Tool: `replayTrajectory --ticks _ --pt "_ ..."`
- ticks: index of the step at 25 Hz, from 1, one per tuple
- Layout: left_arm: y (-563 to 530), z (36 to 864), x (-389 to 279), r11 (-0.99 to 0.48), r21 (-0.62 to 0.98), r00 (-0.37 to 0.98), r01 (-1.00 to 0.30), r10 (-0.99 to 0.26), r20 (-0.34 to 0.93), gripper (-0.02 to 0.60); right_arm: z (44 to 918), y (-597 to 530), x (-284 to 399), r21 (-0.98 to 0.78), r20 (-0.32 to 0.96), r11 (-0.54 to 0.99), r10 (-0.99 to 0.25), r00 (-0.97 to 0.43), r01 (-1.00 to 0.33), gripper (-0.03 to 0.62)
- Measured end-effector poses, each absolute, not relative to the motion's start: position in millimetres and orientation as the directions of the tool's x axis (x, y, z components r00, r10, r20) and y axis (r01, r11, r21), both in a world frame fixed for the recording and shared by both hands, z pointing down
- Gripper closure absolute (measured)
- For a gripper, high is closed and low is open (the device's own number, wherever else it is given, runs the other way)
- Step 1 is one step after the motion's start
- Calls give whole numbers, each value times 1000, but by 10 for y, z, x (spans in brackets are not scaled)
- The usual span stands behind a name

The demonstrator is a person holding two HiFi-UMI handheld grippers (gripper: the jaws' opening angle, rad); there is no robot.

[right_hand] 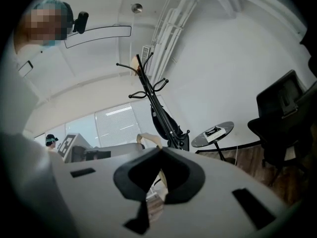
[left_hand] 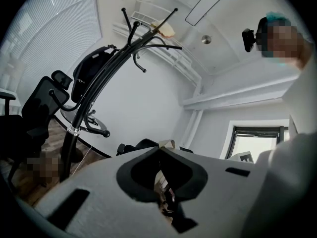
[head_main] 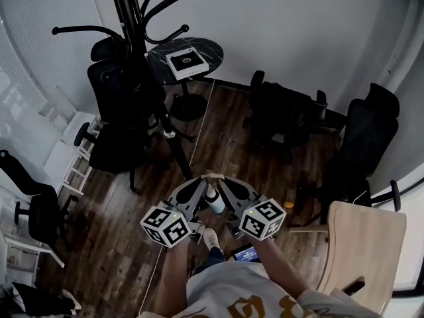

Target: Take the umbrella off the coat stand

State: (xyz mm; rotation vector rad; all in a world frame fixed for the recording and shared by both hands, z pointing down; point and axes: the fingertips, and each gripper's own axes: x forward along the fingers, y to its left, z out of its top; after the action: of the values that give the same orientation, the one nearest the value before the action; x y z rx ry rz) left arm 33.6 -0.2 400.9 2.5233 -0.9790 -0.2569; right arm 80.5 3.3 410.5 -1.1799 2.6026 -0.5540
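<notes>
There is one umbrella (right_hand: 165, 119). It is black and folded, and it hangs close against the pole of the one coat stand (head_main: 132, 25), below the curved hooks. The right gripper view shows it most clearly, as a dark long bundle. In the head view it merges with the dark chair behind the stand, so I cannot trace its outline there. The hooks cross each other too much for me to count them.

There are two grippers, both well apart from the stand and low in front of the person. The left gripper (head_main: 203, 178) is clenched, with its two jaw tips meeting and nothing between them. The right gripper (head_main: 220, 178) is the same: tips together and grasping nothing. The two grippers point toward each other, and their beige tips come almost together. Under them is one white object (head_main: 214, 203) that I cannot identify.

Just beside the stand is one round dark table (head_main: 205, 48). It carries one flat white-edged item (head_main: 186, 61) and nothing else that I can see.

I count four black office chairs (head_main: 285, 114): one against the stand, one at the far left, one in the middle and one at the right. One light wooden chair (head_main: 364, 244) is near the person's right arm. One small device with a lit screen (head_main: 245, 252) lies on the dark wooden floor (head_main: 225, 131).
</notes>
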Motion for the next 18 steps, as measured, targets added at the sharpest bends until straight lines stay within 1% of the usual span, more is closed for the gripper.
replayTrajectory --ticks 11,18 --pt "491 3938 440 -675 419 735 -607 -677 -26 558 4033 477 846 -430 -64 618 -748 -661 -658 579" --pt "613 3922 432 -673 412 729 -614 -684 -30 558 4011 667 859 -449 -59 609 -751 -658 -654 579"
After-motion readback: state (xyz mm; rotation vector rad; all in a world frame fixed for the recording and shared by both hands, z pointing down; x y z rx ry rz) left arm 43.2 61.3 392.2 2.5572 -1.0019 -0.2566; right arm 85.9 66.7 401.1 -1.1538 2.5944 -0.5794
